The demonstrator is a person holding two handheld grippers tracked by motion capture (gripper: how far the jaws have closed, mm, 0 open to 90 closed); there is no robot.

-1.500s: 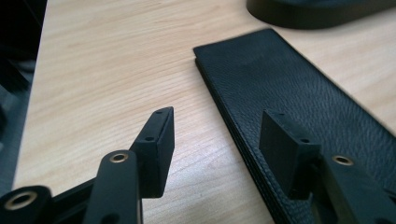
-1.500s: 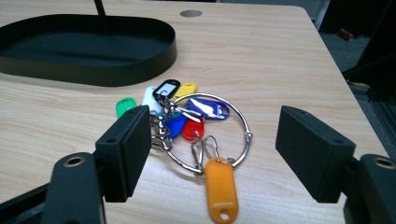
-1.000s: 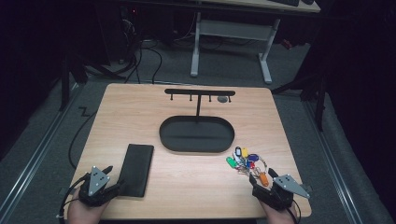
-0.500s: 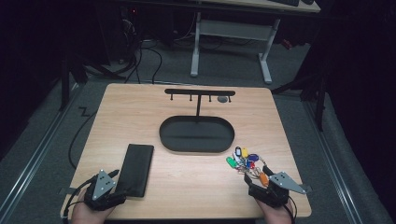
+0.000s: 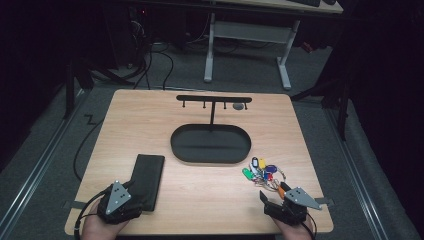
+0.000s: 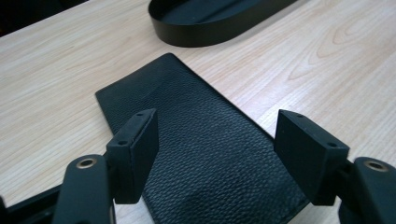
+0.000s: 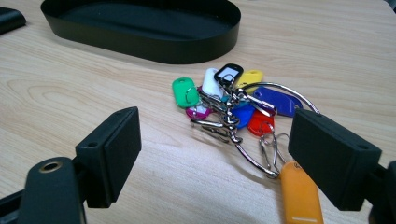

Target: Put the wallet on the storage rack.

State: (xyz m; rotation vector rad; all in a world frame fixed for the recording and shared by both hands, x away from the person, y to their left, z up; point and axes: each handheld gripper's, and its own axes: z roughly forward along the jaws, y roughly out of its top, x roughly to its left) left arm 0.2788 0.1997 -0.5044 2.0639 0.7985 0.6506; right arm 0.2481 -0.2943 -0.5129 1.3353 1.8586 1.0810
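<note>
The left claw (image 6: 215, 154) is wide apart, right over the near end of the black wallet (image 6: 205, 154), which points long-ways toward the black tray (image 5: 210, 143). The right claw (image 7: 224, 154) is apart too; the keys (image 7: 233, 112) lie just ahead on the desk (image 5: 200, 195).

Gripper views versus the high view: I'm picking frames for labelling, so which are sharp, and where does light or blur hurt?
High view: soft and dim, dark surroundings, the key bunch small, its tags hard to separate. Left gripper view: evenly lit, the wallet shows leather grain, the tray slightly soft. Right gripper view: the key bunch crisp with small glints on the metal rings; near jaws slightly blurred.
</note>
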